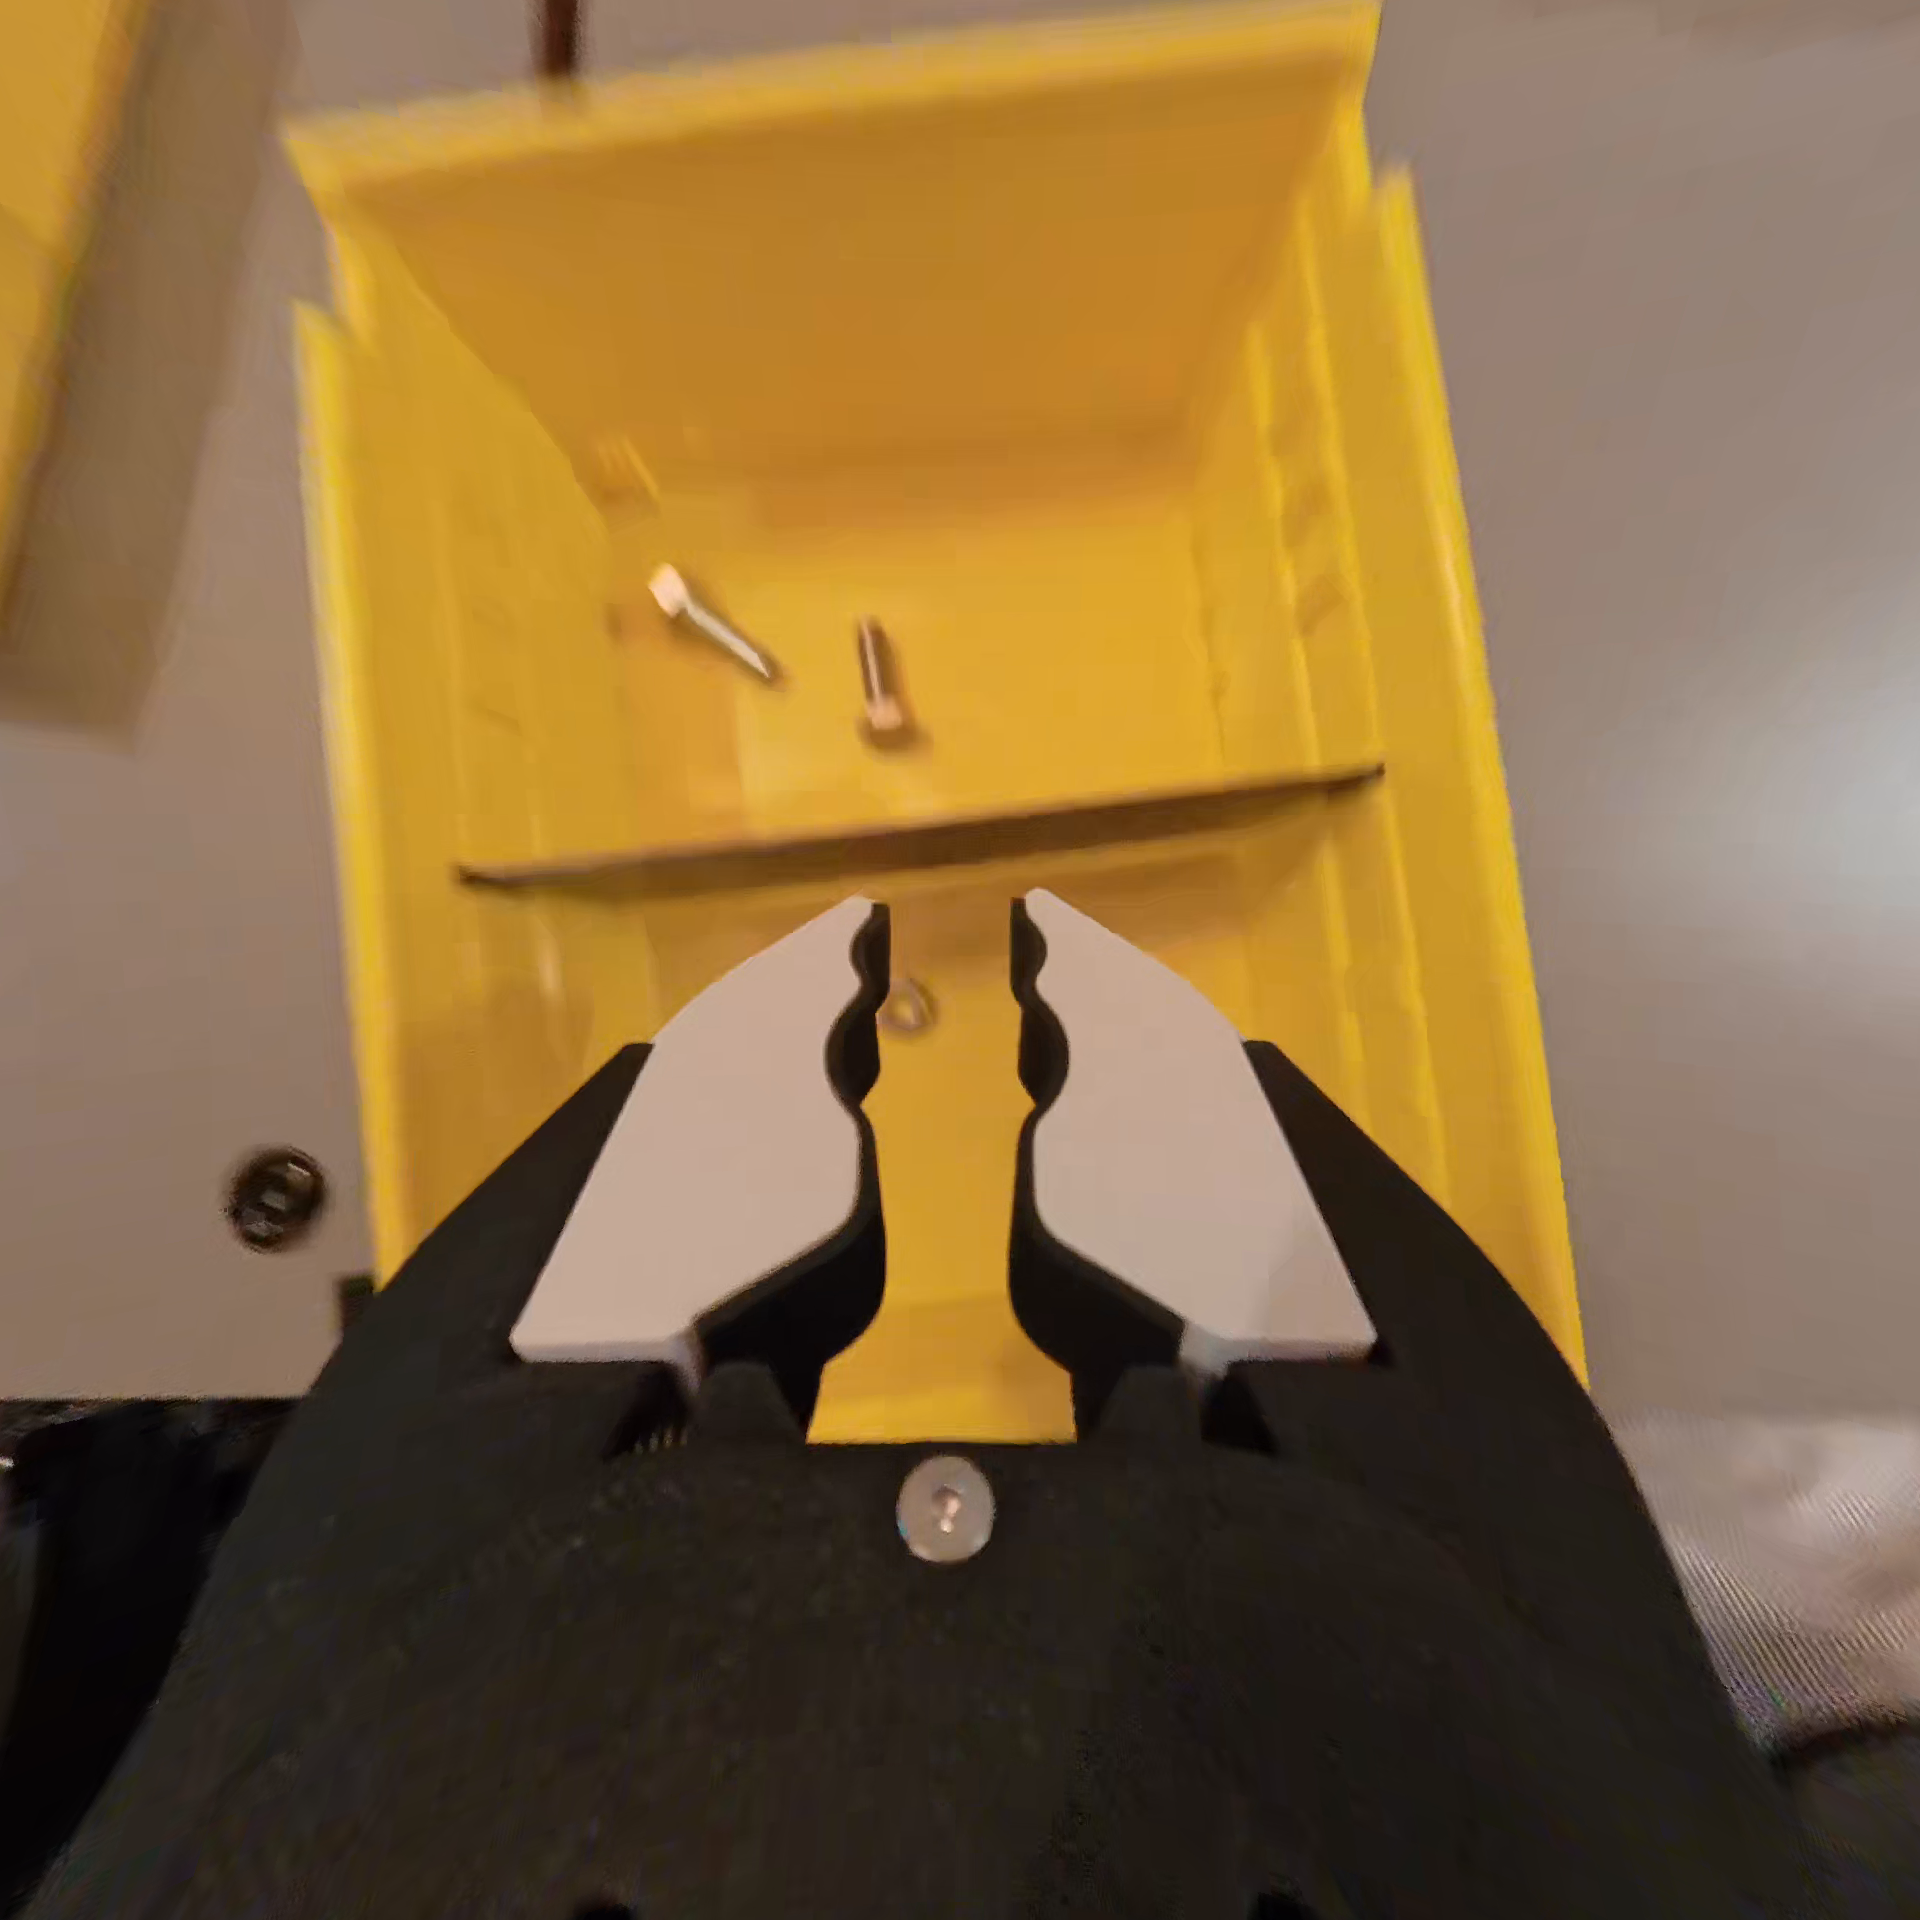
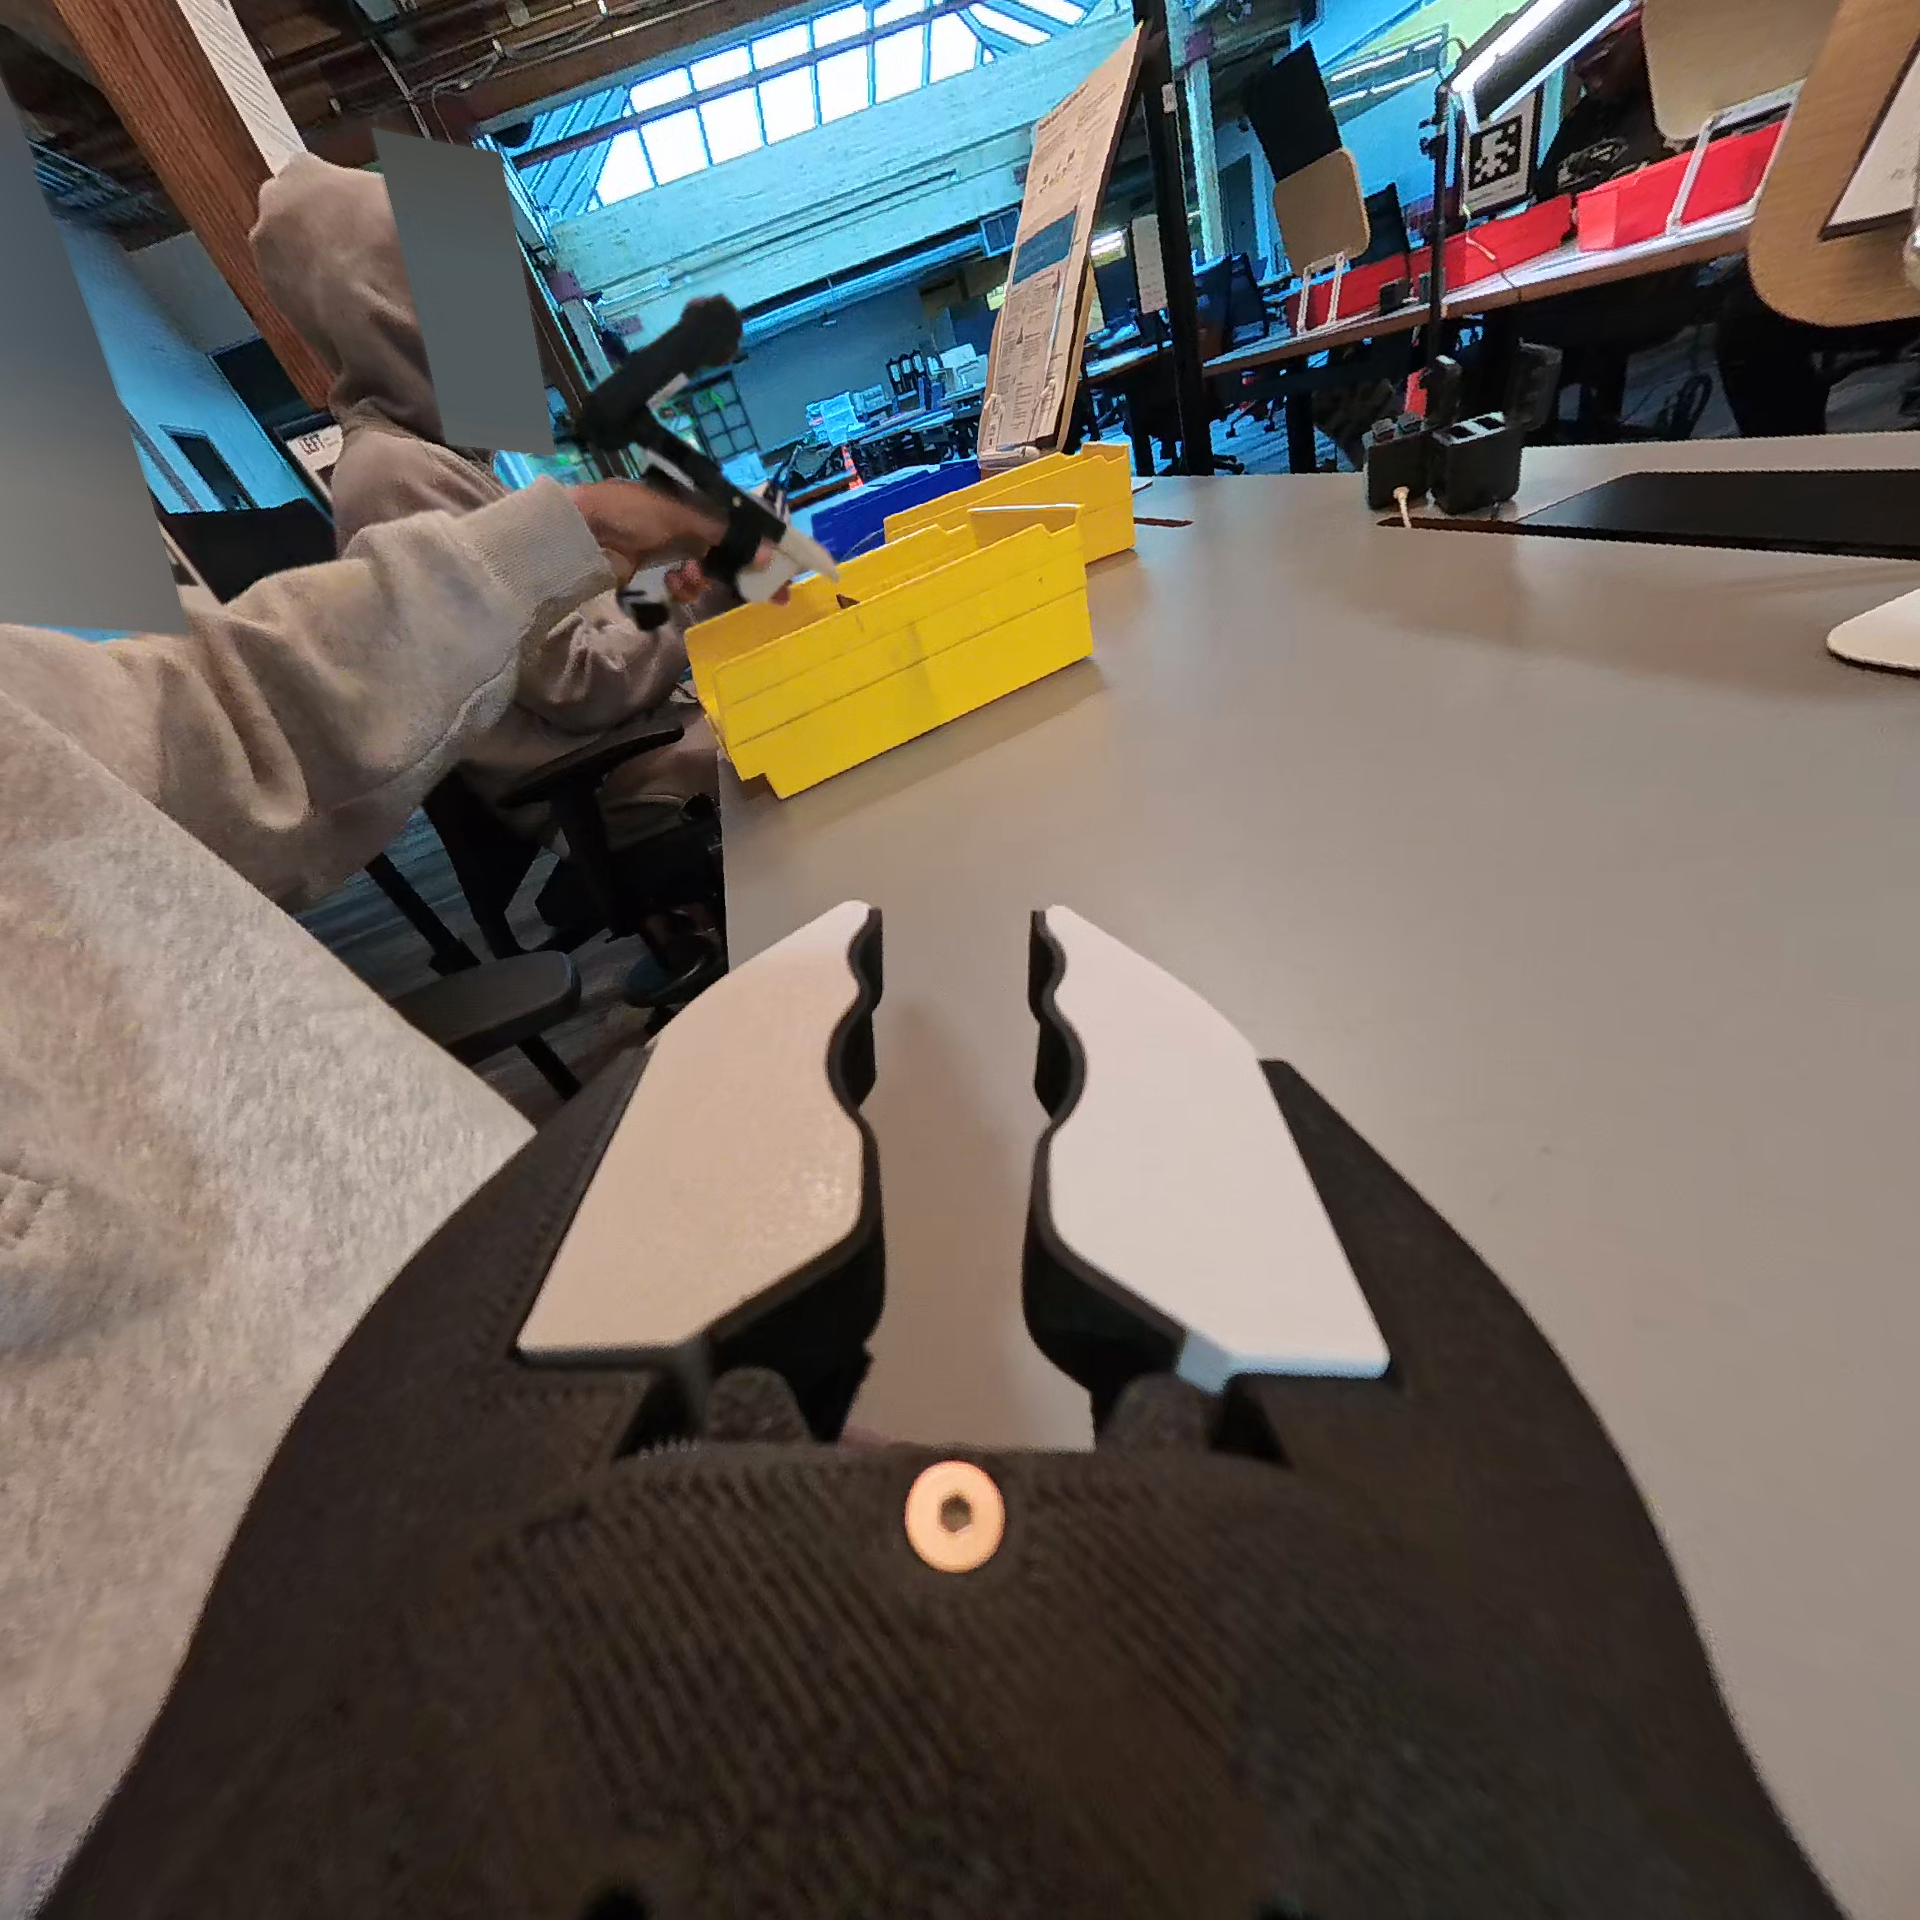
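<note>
Grey table [image 2: 1455, 831] under a skylight [image 2: 831, 94] giving blue daylight; wooden post [image 2: 197, 177] left; red bins [image 2: 1558, 229] on far benches.

Left wrist view warm, dim, motion-blurred, right wrist view sharp, skylight [image 2: 831, 94] daylight, wide-angle edge bending

Open workshop: skylit roof [image 2: 831, 94], long worktables [image 2: 1455, 727], parts bins [image 2: 904, 665].

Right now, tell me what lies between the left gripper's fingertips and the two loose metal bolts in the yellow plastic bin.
In the left wrist view, a thin divider crosses the bin between gripper and bolts.
</note>
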A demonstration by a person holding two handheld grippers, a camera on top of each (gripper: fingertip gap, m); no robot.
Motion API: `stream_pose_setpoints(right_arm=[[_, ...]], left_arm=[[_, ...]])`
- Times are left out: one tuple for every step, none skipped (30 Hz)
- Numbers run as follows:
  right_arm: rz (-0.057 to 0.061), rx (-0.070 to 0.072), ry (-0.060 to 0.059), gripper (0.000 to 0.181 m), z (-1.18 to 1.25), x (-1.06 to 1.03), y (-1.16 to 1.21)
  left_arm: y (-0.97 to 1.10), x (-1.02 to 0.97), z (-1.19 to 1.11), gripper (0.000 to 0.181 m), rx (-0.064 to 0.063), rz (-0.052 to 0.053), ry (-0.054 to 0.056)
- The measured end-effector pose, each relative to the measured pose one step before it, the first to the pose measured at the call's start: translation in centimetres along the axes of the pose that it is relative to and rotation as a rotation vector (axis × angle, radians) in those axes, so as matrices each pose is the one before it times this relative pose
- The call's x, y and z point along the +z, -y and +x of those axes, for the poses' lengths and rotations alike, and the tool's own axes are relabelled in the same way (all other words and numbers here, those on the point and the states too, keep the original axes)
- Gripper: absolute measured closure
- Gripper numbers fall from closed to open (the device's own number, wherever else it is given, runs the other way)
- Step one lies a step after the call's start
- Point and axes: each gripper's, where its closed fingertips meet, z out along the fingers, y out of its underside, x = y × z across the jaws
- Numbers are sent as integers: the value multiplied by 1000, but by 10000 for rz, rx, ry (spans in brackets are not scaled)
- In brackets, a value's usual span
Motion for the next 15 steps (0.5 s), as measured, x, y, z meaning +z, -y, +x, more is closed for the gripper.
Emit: stream_pose_setpoints(right_arm=[[-20,98,32,154,56,87,-115],[17,116,56,155,-24,93,-24],[46,101,57,155,-55,105,42],[34,56,27,155,-49,91,56],[-2,-2,-14,155,-39,85,10],[-35,-56,-50,155,-13,58,-44],[-56,-89,-74,155,-7,38,-87],[-60,-100,-78,155,-10,5,-86],[-48,-101,-71,155,-35,2,-54],[-29,-107,-69,155,-33,-8,-7],[-21,-112,-65,155,-12,-5,2],[-23,-99,-51,156,7,20,-4],[-25,-70,-20,156,5,55,-18],[-23,-20,15,156,0,95,-52],[-12,40,59,156,-51,132,-53]], left_arm=[[-1800,517,268,159,-137,-696,-444],[-1546,734,-131,160,3,-635,-162],[-1167,855,-430,160,116,-481,106],[-903,909,-447,160,144,-440,166],[-631,890,-216,160,152,-388,58],[-350,826,28,161,114,-302,-52],[-202,726,123,158,65,-299,-108],[-113,620,57,156,49,-284,-47],[-26,521,-56,154,41,-244,39],[-21,412,-193,152,18,-231,140],[45,294,-244,150,36,-162,190],[70,211,-145,149,24,-100,128],[397,16,45,147,-56,160,-10],[98,71,90,149,-37,-23,-39],[176,5,13,153,-23,72,34]])
